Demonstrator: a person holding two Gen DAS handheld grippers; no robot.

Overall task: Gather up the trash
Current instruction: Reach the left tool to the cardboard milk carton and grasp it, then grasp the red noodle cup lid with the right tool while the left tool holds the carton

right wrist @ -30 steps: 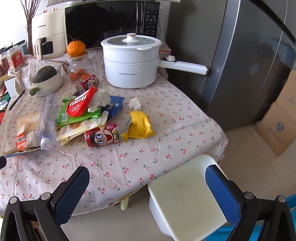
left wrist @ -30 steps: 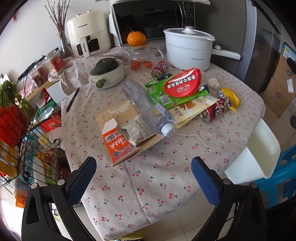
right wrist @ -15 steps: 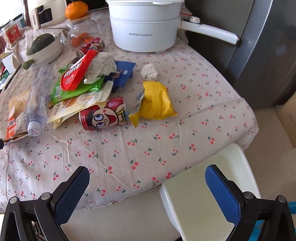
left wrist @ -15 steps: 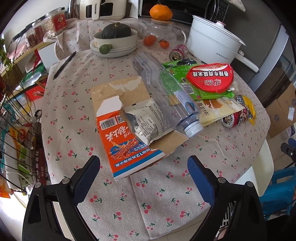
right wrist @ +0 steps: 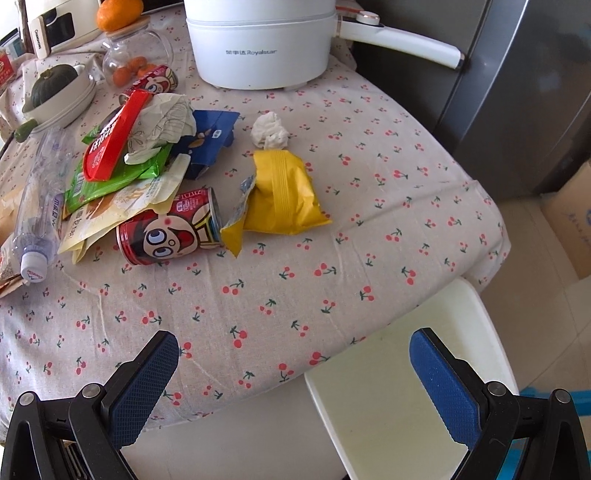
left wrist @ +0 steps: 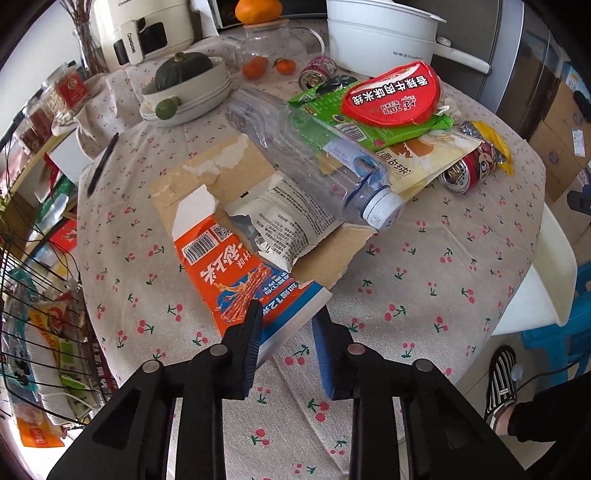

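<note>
My left gripper (left wrist: 287,332) is closed on the near edge of a torn orange cardboard box (left wrist: 236,266) lying flat on the cherry-print table. A clear plastic bottle (left wrist: 314,155) and a white wrapper (left wrist: 284,225) lie on the box. Behind them are a green packet (left wrist: 373,122), a red lid (left wrist: 391,96) and a red can (left wrist: 469,170). My right gripper (right wrist: 295,369) is open and empty over the table's near edge. Ahead of it lie the red can (right wrist: 170,232), a yellow packet (right wrist: 280,195) and a tissue ball (right wrist: 269,131).
A white bin (right wrist: 406,373) stands below the table edge, under my right gripper. A white pot (right wrist: 258,40), a glass jar (right wrist: 129,55), a bowl with a squash (left wrist: 184,81) and an air fryer (left wrist: 144,29) stand at the back. A wire rack (left wrist: 33,325) stands left.
My left gripper has moved down to the orange box and closed its jaws on the near edge. My right gripper has moved closer to the table, still open.
</note>
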